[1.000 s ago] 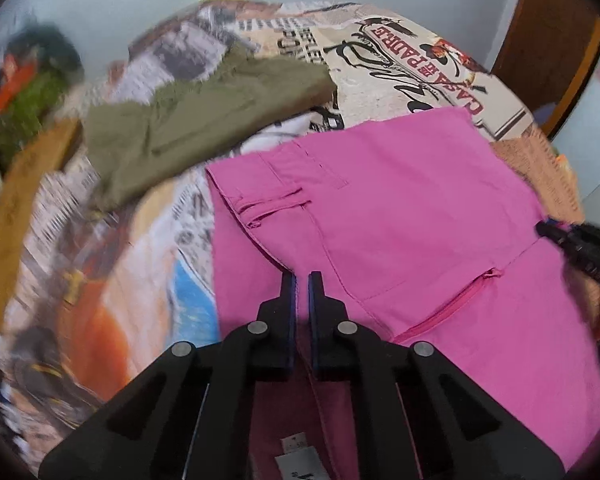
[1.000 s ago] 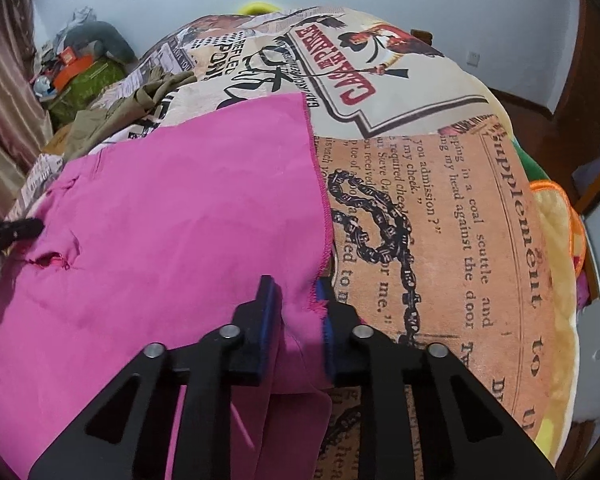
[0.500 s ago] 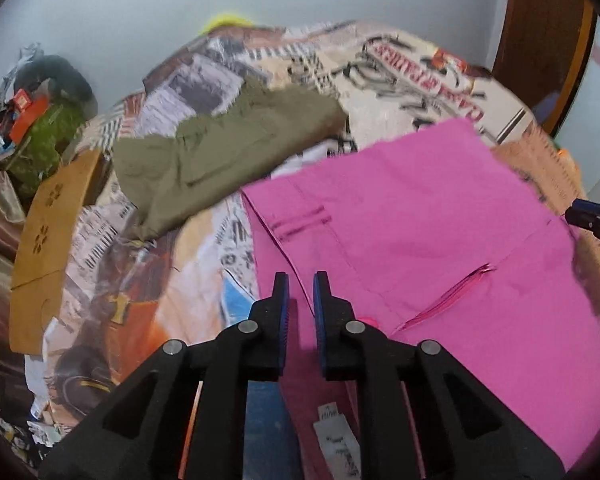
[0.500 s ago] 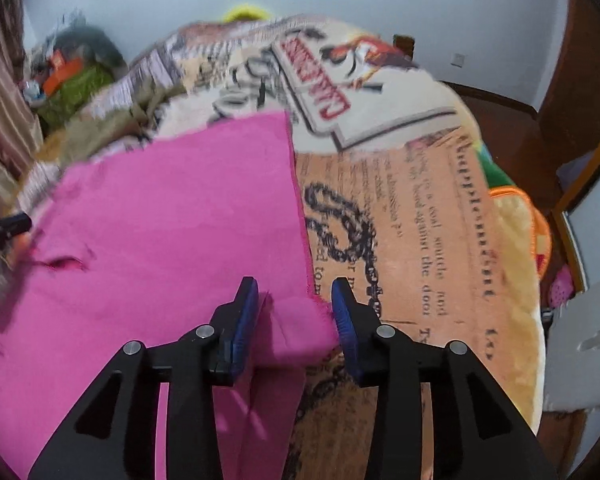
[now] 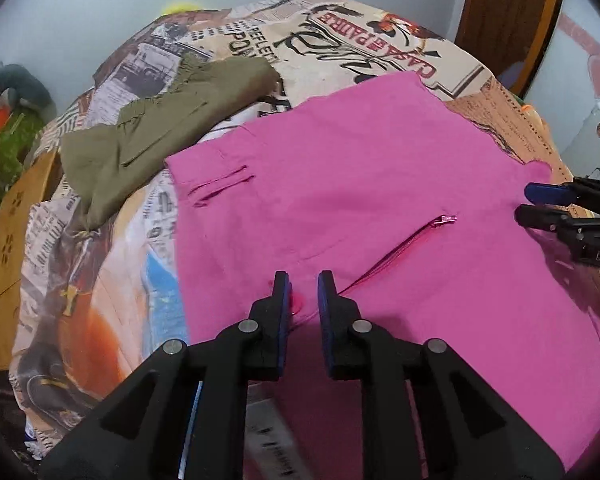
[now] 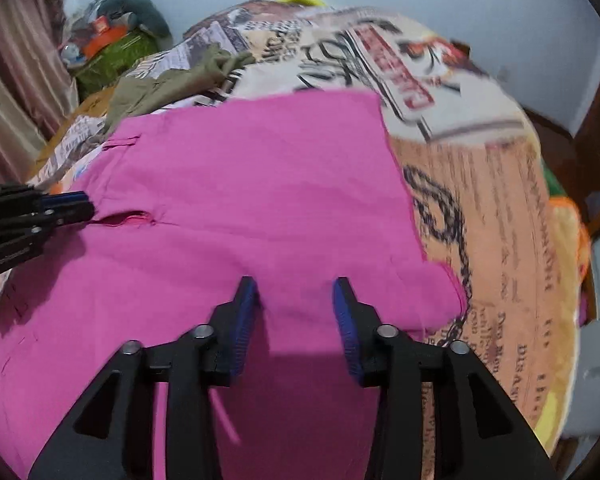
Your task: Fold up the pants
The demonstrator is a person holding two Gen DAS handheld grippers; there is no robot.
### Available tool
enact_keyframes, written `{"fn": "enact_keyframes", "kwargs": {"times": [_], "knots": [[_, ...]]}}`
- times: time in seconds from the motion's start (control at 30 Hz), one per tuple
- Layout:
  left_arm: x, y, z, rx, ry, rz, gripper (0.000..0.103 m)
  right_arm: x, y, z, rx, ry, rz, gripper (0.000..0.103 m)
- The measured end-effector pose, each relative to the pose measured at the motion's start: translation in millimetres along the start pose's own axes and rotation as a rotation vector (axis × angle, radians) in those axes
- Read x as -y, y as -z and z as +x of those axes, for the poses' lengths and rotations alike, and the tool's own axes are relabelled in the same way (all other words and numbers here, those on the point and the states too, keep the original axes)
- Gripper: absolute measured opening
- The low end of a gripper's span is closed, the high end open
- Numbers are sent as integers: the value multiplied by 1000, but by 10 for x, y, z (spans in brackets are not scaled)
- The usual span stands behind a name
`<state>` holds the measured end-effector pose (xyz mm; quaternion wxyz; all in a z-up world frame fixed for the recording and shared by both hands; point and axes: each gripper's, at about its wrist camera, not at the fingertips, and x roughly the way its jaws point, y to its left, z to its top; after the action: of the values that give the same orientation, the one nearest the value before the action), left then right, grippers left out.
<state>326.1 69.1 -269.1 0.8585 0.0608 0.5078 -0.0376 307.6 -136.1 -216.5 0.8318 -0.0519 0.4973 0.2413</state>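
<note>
left tongs [image 5: 303, 280]: opening, off pink pants [image 5: 380, 200] | right tongs [image 6: 295, 286]: opening, edge released (cloth lies flat)

Location: home bedroom.
A bed carries a printed newspaper-pattern blanket [image 5: 360, 52]; pale walls [image 6: 440, 4], a curtain [image 6: 24, 60], a wooden door frame [image 5: 504, 16] and floor clutter [image 6: 112, 36] surround it.

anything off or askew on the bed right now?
Mostly tidy. The pink pants lie flat, but their zipper gapes open. Olive pants sit crumpled beyond them on the printed blanket, unfolded.
</note>
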Motion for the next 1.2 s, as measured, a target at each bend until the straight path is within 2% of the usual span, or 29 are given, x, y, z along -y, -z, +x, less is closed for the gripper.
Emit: {"fn": "enact_keyframes", "kwargs": {"times": [0.07,0.13,0.27,0.37,0.43,0.57,0.77,0.9,1.2], "knots": [[-42,40,-33,15,-16,17,35,116,23,-24,8,-27,33,45],[-124,103,-40,9,-1,3,42,150,52,-32,7,-12,20,47],[-226,221,-99,18,-4,-19,43,144,108,-74,0,56,-12,47],[-241,252,-119,23,-11,-25,44,282,175,-98,-12,65,33,48],[-257,242,-143,18,-15,-31,44,424,212,-101,-22,35,94,49],[-300,169,-238,34,-26,-37,44,519,189,-237,-19,73,126,50],[-469,-98,-338,74,-55,-64,44,500,-89,-546,109,77,108,50],[-586,-299,-344,104,-82,-87,44,484,-346,-577,162,71,97,53],[-821,-586,-90,94,-115,-123,44,397,-735,-333,186,73,53,53]]}}
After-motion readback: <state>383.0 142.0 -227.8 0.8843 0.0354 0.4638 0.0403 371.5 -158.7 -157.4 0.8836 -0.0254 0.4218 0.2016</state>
